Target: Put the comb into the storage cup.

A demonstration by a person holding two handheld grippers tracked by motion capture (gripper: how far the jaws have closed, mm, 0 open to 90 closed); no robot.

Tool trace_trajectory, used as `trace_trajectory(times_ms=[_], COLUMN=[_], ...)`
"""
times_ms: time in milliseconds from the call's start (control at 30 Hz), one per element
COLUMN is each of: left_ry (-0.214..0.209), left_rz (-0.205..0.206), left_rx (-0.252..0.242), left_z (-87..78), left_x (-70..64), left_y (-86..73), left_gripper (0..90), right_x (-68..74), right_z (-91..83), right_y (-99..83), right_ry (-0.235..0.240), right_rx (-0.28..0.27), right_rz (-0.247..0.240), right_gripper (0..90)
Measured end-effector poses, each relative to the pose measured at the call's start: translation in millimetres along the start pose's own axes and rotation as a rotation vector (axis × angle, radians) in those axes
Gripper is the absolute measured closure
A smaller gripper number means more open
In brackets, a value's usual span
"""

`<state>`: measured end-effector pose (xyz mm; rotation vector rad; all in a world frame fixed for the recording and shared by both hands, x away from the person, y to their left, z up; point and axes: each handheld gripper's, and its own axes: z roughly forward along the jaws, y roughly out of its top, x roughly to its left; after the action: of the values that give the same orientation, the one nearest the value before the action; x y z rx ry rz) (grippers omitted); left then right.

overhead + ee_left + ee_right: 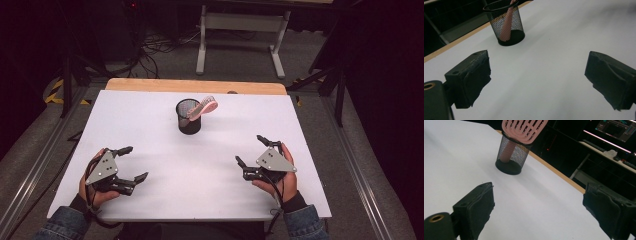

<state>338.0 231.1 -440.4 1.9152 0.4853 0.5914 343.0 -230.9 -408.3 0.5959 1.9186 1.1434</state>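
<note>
A black mesh cup [188, 117] stands upright near the middle back of the white table [150, 130]. A pink slotted spatula [204, 107] leans in it, its head sticking out to the right. The cup [505, 23] and the pink handle [506, 25] inside it appear in the left gripper view; the cup [512, 155] and the spatula head [524, 129] appear in the right gripper view. My left gripper [134, 163] rests open at the front left. My right gripper [249, 149] rests open at the front right. Nothing lies between either pair of jaws.
A wooden strip [195, 86] edges the table's far side. Behind it stands a white desk frame [240, 30] on grey floor, with cables [150, 50] at the left. A lit monitor [616, 127] sits far off in the right gripper view.
</note>
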Motion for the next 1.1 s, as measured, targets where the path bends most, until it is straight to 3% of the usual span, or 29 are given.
trace_trajectory(times_ms=[333, 733, 833, 1100], left_ry=[-0.002, -0.003, -0.006, -0.005], left_rz=[-0.001, -0.008, -0.006, -0.007], left_rx=[0.000, -0.002, 0.000, 0.002], left_z=[-0.2, 0.5, 0.4, 0.8], left_x=[-0.4, 0.8, 0.4, 2.6], left_y=[0.1, -0.3, -0.1, -0.2], left_gripper=[7.1, 7.0, 6.9, 6.8], right_x=[-1.3, -8.4, -10.2, -11.7], right_z=[-6.3, -17.3, -20.0, -23.9], right_y=[-17.2, -40.5, -48.6, -59.1], right_ry=[-0.017, -0.039, -0.044, -0.046], right_rx=[0.030, 0.044, 0.075, 0.097], right_rz=[0.000, 0.063, 0.095, 0.115], right_gripper=[9.1, 3.1, 2.4, 2.5])
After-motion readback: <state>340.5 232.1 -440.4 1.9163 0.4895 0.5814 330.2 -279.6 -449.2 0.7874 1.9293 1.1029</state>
